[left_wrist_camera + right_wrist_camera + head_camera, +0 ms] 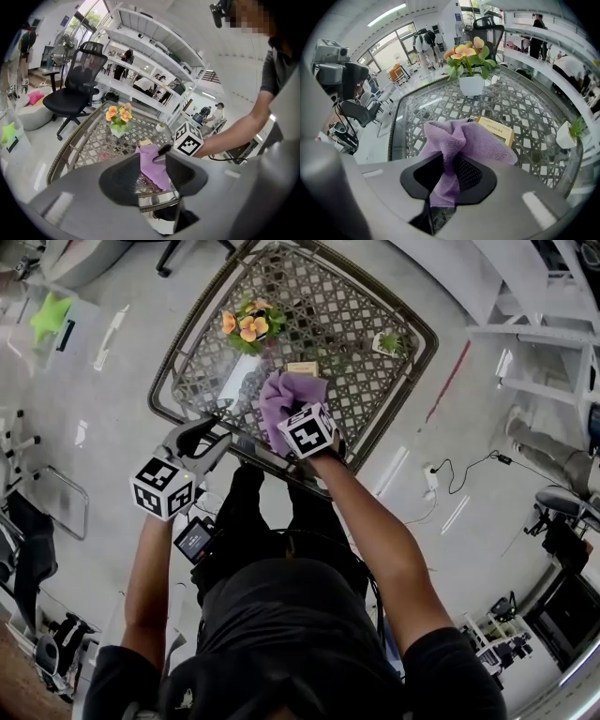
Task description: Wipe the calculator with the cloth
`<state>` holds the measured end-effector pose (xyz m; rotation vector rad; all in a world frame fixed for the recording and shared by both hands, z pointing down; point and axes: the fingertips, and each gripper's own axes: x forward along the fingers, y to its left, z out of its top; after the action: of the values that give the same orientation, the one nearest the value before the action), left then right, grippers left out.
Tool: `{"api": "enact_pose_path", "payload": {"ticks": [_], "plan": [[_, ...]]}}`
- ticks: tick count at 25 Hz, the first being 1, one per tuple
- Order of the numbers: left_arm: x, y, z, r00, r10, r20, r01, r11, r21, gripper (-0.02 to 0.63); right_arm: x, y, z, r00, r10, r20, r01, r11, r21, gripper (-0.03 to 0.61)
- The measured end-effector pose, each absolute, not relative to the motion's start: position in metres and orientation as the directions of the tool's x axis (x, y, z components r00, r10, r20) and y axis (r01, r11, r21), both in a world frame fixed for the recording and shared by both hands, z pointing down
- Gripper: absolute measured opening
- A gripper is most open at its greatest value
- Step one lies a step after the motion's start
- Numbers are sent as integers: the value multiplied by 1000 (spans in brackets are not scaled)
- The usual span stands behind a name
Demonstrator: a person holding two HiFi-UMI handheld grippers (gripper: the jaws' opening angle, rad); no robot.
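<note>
cloth (461,140) pinched in right tool (449,180), calculator (496,130) just beyond.

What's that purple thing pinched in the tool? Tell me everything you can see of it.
It is a purple cloth, soft and fluffy like terry, bunched into loose folds. The right gripper is shut on it: folds puff up beyond the jaws and a tail hangs beneath. It is held over the glass-topped table, just before a flat tan box; whether it touches either is unclear.
</note>
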<state>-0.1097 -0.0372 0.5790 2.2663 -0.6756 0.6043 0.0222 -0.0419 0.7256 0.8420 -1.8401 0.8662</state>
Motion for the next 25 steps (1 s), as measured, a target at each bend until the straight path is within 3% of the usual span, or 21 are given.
{"api": "enact_pose_path", "payload": {"ticks": [25], "plan": [[-86, -52, 579, 740, -209, 639, -563, -713, 419, 218, 47, -47, 722, -402, -166, 900, -834, 473, -285, 69]]}}
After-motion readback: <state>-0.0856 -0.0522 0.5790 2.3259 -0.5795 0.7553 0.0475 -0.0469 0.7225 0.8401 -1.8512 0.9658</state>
